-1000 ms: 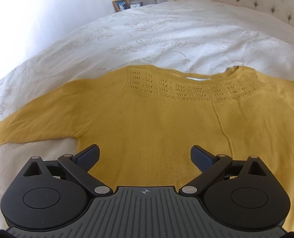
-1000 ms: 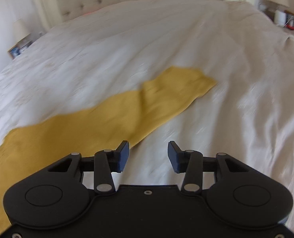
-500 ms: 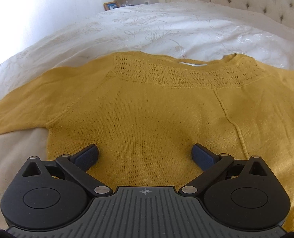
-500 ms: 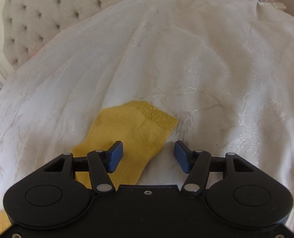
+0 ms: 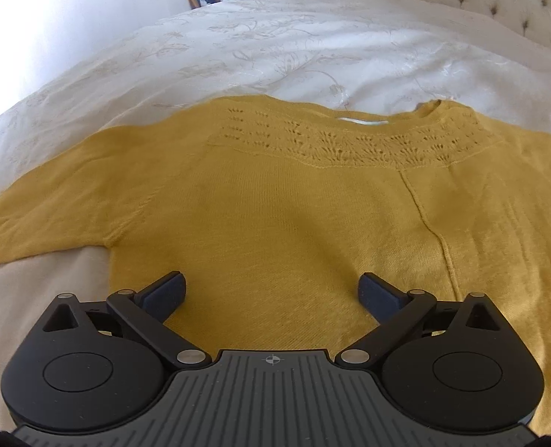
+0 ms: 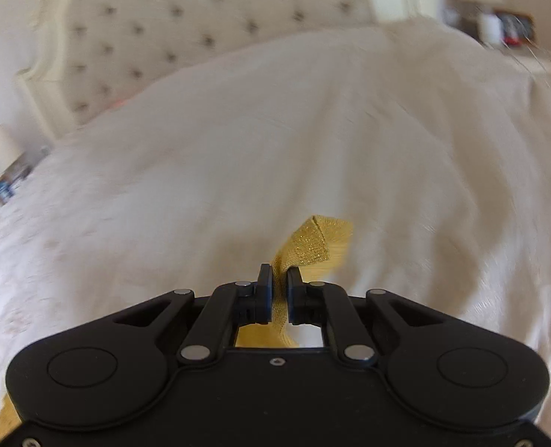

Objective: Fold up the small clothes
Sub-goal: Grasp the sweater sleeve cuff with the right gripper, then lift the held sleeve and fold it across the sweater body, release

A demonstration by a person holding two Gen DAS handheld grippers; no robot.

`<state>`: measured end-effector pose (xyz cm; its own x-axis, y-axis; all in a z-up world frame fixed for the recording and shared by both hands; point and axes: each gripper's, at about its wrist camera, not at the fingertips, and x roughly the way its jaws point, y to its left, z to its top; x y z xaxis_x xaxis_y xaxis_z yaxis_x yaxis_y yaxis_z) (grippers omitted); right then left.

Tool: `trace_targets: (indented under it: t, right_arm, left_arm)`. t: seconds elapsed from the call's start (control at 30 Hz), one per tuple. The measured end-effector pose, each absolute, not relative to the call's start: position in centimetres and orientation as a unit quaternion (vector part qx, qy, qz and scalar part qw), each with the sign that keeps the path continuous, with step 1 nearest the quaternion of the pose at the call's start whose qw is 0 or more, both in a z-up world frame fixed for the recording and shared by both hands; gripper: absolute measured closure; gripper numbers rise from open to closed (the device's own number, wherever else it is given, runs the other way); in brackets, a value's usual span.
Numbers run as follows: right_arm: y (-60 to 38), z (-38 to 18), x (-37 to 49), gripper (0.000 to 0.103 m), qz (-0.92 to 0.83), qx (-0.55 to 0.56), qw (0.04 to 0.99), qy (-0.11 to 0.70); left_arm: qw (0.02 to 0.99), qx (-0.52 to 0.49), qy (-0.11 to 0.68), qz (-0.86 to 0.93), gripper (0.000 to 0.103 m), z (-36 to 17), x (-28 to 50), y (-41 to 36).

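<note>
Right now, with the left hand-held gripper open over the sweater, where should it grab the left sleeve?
Probably the sleeve near its outer end, coming from above: it lies flat and outstretched on the bed, so pinch a small fold.

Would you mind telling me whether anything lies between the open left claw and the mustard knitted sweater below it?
Nothing visible does. The left claw hangs open directly over the mustard knitted sweater, which lies flat on the white embroidered bedspread with bare knit between the fingers.
</note>
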<state>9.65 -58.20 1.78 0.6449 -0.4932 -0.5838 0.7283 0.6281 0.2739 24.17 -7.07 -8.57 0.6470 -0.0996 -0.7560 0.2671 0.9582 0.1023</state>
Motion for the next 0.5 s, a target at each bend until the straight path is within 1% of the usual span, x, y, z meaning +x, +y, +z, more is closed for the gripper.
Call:
trace_targets:
  t: [0.2,0.3,0.37,0.5]
  right_arm:
    - [-48.0,9.2,13.1,0.088,-0.236,0.193,0.928,0.213]
    - [-41.7,11.4,15.6,0.088,-0.165,0.169,0.949,0.209]
    - [-37.3,11.9,17.4,0.088,-0.117,0.156,0.958,0.21]
    - [-28.6,10.3,20.9,0.088,-0.025,0.133,0.965,0.225]
  left_arm:
    - [0.906,0.089,0.4,-0.108,0.002,-6.8,21.8,-3.2]
    - [0.909,0.085,0.394,-0.103,0.002,-6.1,20.7,-1.0]
    - [0.911,0.08,0.394,-0.096,0.002,-5.8,20.3,0.4]
    - [0.911,0.069,0.398,-0.082,0.002,-5.6,19.7,3.3]
